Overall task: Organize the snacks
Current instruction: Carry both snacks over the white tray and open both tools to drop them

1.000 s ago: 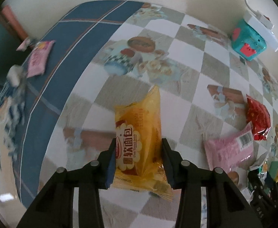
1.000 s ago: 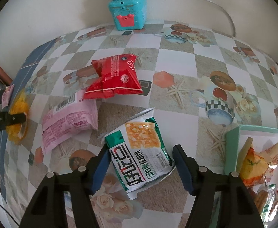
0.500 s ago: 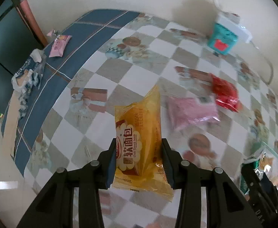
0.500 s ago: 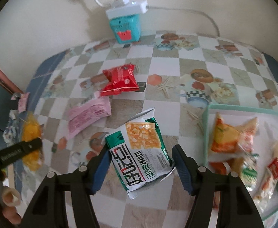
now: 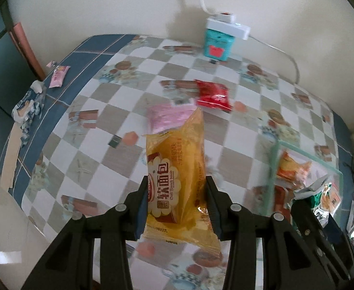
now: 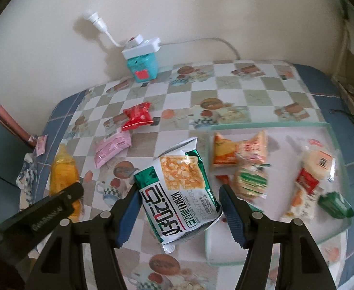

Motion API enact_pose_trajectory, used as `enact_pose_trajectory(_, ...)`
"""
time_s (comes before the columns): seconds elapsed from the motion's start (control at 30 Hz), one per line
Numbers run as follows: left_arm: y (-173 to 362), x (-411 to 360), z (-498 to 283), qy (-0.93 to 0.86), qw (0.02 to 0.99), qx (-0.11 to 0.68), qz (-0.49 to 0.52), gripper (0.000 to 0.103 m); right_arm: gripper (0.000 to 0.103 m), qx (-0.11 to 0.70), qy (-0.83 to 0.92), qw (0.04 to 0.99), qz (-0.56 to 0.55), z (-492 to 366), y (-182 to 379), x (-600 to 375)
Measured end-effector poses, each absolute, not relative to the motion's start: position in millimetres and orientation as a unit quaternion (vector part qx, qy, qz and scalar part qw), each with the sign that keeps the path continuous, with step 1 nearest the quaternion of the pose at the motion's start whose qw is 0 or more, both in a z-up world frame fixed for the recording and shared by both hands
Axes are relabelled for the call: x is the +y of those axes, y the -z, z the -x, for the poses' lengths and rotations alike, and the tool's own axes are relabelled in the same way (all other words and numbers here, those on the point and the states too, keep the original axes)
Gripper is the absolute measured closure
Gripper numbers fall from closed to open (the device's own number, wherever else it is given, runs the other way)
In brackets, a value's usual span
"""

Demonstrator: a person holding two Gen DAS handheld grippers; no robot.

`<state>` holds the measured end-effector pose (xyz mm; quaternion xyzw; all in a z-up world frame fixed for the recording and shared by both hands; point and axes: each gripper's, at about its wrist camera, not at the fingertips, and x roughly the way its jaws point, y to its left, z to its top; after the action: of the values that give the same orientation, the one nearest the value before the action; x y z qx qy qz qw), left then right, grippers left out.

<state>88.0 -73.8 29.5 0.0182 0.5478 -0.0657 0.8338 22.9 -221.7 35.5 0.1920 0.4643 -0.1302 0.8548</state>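
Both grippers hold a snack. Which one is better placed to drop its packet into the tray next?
Right. The right gripper holds the green cracker packet at the tray's edge; the left gripper's yellow bread packet hangs farther away.

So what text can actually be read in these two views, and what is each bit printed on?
"软面包": yellow bread packet in the left gripper.
"Soft French bread": same packet, small print under the characters.
Large white-panel lettering on the green and white snack bag in the right gripper: stylised, not surely readable.
Embossed word on the black gripper arm: blurred.
Barcoded packet in the tray: too small.
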Motion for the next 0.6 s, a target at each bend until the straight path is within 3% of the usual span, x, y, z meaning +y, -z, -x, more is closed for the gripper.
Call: enact_pose_trajectory(0.6, -21.6, -138.0, -59.9, 0.112, 0.827, 0.548, -0.056, 0.059, 0.035, 0.443, 0.214, 0.835, -0.245, 24.7, -36.5, -313.7)
